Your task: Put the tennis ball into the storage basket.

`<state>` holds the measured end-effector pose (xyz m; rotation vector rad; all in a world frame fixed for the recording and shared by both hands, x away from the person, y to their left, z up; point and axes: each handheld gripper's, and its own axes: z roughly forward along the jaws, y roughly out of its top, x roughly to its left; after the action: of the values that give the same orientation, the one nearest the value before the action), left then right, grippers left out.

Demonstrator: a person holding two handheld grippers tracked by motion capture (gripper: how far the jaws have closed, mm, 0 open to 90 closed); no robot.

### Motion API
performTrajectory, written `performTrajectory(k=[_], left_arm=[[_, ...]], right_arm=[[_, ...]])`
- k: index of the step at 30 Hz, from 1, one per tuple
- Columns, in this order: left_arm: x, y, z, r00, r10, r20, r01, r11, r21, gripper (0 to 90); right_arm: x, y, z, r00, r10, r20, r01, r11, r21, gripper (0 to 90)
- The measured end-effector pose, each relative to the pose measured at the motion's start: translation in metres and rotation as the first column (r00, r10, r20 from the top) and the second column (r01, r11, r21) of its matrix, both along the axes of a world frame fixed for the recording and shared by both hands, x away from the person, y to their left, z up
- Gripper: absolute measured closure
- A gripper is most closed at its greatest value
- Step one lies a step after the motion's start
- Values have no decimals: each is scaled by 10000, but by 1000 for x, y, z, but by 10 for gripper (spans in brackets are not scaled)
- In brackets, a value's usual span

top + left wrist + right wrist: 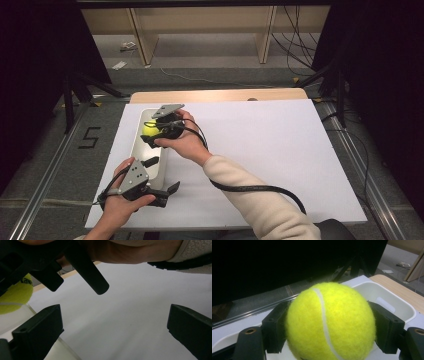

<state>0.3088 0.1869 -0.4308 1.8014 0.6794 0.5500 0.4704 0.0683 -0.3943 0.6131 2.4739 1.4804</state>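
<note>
**Tennis ball clamped across its middle, above the white bin**

The jaws of the right gripper (325,322) are clenched on the tennis ball (329,321), one black pad on each side at the widest part, with the white seam running down the face between them. That is the sound place to hold it: a round ball gripped off its equator would tend to squirt out. I judge it light and springy, with a felt nap that gives the pads good friction, so slipping looks unlikely and only modest squeeze is needed. It is not fragile, but it will bounce and roll if let go from any height.

In the high view the right gripper (161,131) holds the ball (149,130) over the far end of the white bin (137,150), which lies near the left edge of the white-covered worktop (280,150).

The left gripper (172,188) rests beside the bin's near end, toward the near left corner of the worktop; its jaws stand wide apart and hold nothing, and its own view looks across the bare white sheet.
</note>
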Motion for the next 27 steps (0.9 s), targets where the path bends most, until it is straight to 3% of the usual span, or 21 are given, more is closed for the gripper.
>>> performTrajectory(k=[27], left_arm=[[-1, -1, 0, 10000, -42, -4, 42, 10000, 29, 0]], right_arm=[[2, 11, -5, 9998, 188, -95, -190, 9995, -248, 259]])
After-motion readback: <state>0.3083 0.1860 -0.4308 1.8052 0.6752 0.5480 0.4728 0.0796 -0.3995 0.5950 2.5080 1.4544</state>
